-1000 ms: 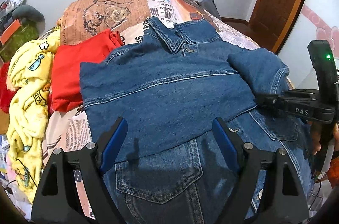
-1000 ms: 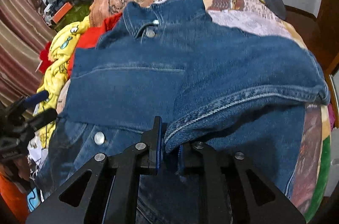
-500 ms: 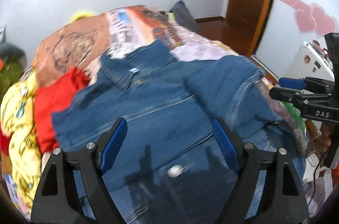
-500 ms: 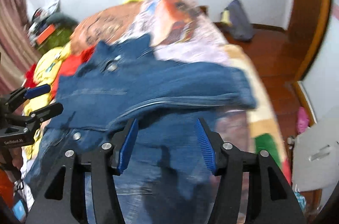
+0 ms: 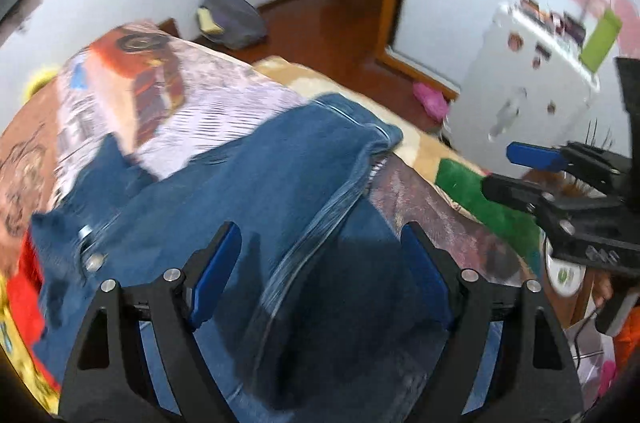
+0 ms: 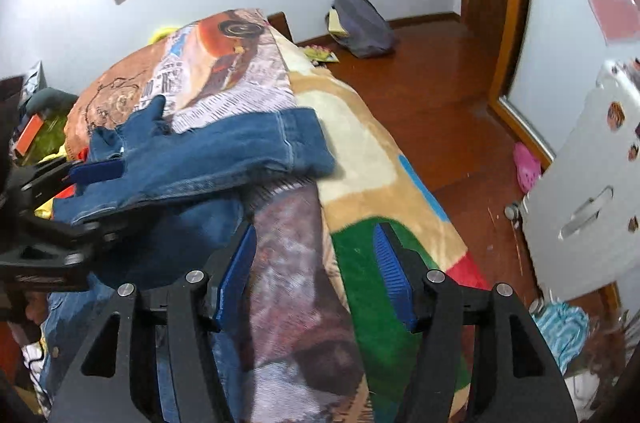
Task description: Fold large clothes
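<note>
The right hand-held gripper (image 6: 316,273) is opening, empty, above the bed (image 6: 360,151); the left hand-held gripper (image 5: 320,275) is gaping over the denim jacket (image 5: 256,183). Regrip the hem evenly.

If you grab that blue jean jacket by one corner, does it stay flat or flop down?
The denim jacket would probably flop: its folded sleeve already drapes softly over the bed. It looks thick, so likely heavyish, and unlikely to slip.

Two black angular claws, the left claw (image 5: 320,275) and the right claw (image 6: 316,275), carry ribbed blue pads (image 6: 390,275). Silver screws (image 5: 469,275) stud their frames.
</note>
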